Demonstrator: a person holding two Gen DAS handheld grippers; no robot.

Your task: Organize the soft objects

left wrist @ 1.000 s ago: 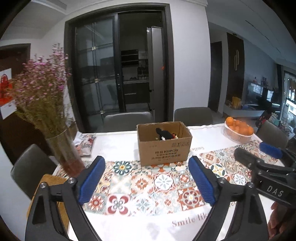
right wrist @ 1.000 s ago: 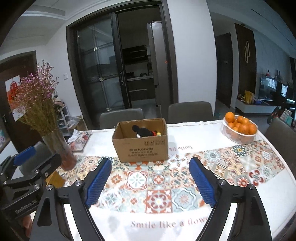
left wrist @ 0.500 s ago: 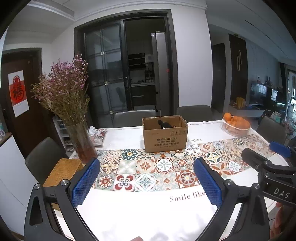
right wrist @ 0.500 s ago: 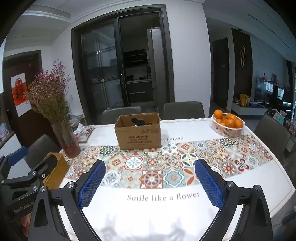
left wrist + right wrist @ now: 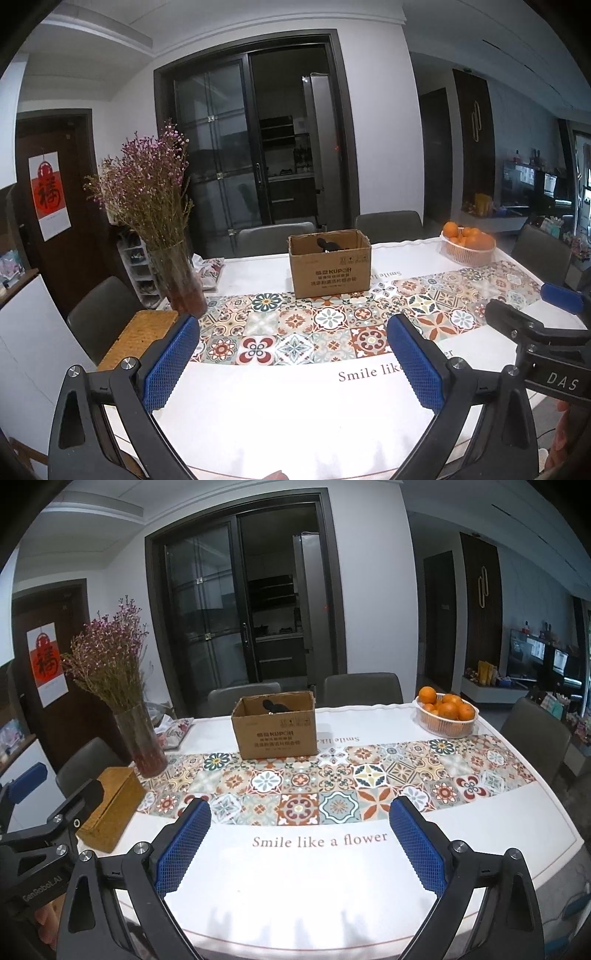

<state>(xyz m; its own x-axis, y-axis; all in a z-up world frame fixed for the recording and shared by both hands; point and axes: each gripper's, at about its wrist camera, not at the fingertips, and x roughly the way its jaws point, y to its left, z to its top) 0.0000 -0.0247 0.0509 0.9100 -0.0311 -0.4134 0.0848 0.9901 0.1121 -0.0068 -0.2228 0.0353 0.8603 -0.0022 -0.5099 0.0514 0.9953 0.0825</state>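
Dining-room light is falling on a table dressed in a white cloth with a patterned tile runner. We are looking at a dark plush toy lying inside the open cardboard box, only its black top showing over the rim. We are judging it light, squashy and hardly fragile, best pinched across its body. Left of the box a glass vase of dried flowers is standing; right of it, a basket of oranges. Well short of the box, we are holding the left gripper and right gripper over the cloth, jaws spread wide, gripping nothing.
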